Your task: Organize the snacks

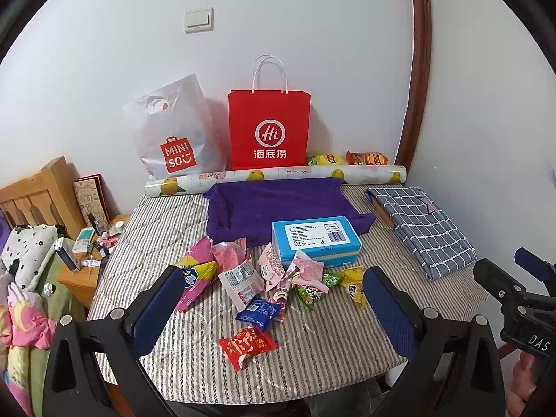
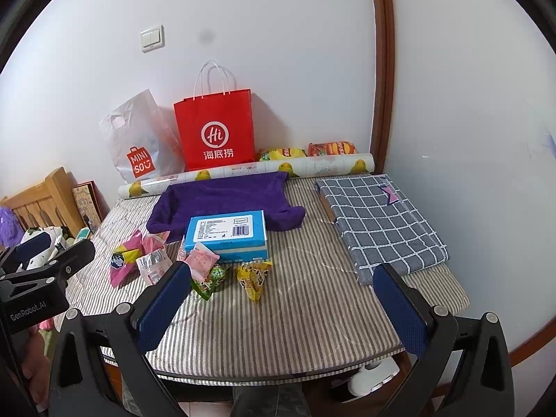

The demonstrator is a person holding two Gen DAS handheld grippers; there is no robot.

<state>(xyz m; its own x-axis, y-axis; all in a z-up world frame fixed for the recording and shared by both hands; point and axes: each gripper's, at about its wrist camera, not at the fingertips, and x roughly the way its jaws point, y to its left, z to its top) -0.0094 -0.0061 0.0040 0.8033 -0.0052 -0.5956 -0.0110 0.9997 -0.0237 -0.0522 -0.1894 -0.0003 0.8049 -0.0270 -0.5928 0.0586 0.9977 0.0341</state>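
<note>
Several small snack packets lie scattered on the striped table cover [image 1: 194, 358]: a red one [image 1: 246, 345] nearest me, a dark blue one [image 1: 259, 311], a green one [image 1: 309, 292], a yellow one [image 1: 354, 283] and pink ones [image 1: 194, 278]. A blue box [image 1: 316, 239] rests behind them. My left gripper [image 1: 271, 307] hovers open above the packets, holding nothing. My right gripper [image 2: 281, 300] is open and empty too, over bare cloth right of the yellow packet [image 2: 253, 276] and the green packet [image 2: 210, 279]. The blue box [image 2: 227, 234] shows here as well.
A red paper bag [image 1: 269, 128] and a white plastic bag [image 1: 173, 135] stand against the wall behind a fruit-print roll [image 1: 278, 175]. Two chip bags [image 1: 366, 158] lie at the back right. A purple cloth [image 1: 278, 205] and a folded checked cloth [image 1: 424, 222] lie on the table. A cluttered nightstand [image 1: 83, 264] stands at the left.
</note>
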